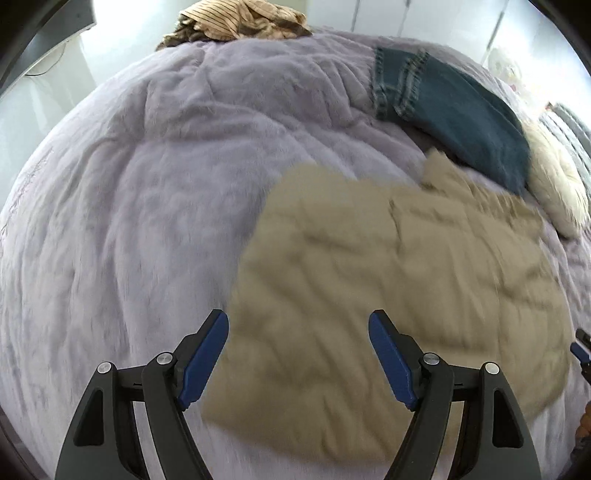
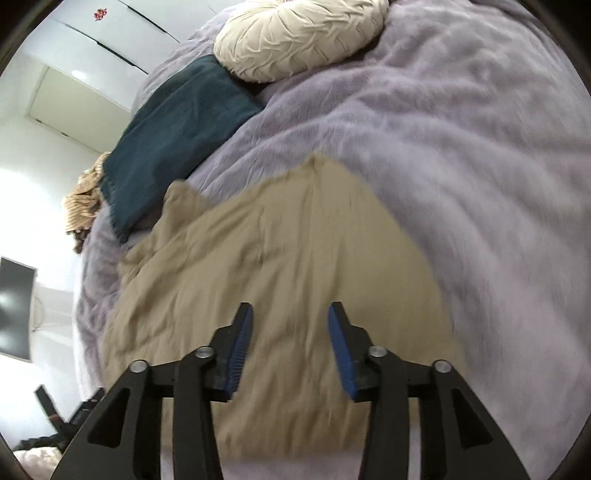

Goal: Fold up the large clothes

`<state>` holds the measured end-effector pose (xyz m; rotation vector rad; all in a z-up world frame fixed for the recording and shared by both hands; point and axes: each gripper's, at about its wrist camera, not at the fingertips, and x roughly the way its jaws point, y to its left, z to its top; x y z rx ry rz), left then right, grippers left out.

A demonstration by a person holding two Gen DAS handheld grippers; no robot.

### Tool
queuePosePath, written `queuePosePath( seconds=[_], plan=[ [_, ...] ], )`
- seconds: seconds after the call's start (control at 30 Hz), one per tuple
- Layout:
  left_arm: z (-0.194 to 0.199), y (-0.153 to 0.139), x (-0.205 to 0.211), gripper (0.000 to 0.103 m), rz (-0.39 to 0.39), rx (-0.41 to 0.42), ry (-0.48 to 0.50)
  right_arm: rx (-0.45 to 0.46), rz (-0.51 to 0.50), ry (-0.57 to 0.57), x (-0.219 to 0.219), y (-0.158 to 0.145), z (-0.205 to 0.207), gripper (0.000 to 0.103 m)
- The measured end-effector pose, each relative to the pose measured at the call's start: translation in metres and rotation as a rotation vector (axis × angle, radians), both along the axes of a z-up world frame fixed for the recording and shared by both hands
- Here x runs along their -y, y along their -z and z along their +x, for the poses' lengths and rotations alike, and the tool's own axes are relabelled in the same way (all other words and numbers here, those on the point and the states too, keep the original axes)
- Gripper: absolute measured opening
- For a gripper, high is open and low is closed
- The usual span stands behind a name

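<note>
1. Centrally, a tan, wrinkled woven-cloth garment (image 1: pixel 388 280), folded into a rough rectangle, lies flat on the lavender plush bedspread (image 1: pixel 147 206); every place below is given relative to this garment.
2. Left gripper (image 1: pixel 298 356), black with blue pads: jaws wide apart, nothing between them, hovering above the garment's near left edge. Presumably it stands clear so the fold can lie undisturbed.
3. Right gripper (image 2: pixel 290 349), of the same make: jaws parted and empty, above the garment's near middle in its own view (image 2: pixel 266 280). No cloth touches either pad, so the garment is judged released.
4. Beyond the garment's far edge lies a folded dark-teal denim piece (image 1: pixel 461 110), its near corner just beside the garment; seemingly a place for finished items.
5. Farther still, touching the denim, rests a round cream pleated cushion (image 2: pixel 295 33).
6. Well apart, at the bedspread's far rim, sits a crumpled beige striped heap of clothes (image 1: pixel 240 22), probably awaiting folding.
</note>
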<state>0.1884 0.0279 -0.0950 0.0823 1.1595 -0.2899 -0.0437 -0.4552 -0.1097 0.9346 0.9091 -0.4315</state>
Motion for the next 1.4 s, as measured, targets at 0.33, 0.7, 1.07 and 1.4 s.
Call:
queuePosePath(
  seconds=[0.33, 0.7, 1.07, 1.4],
  plan=[
    [-0.068, 0.02, 0.005, 0.089, -0.003, -0.097, 0.055, -0.033, 0.106, 0.007, -0.058, 0.016, -0.058, 0.065],
    [-0.085, 0.034, -0.005, 0.103, -0.083, -0.168, -0.015, -0.047, 0.205, 0.035, -0.076, 0.042, -0.074, 0.081],
    [-0.092, 0.045, 0.004, 0.103, -0.042, -0.177, -0.033, 0.042, 0.386, 0.078, -0.08, 0.075, -0.068, 0.089],
    [-0.082, 0.051, 0.001, 0.103, -0.089, -0.193, -0.043, 0.087, 0.459, 0.129, -0.083, 0.094, -0.071, 0.09]
  ],
)
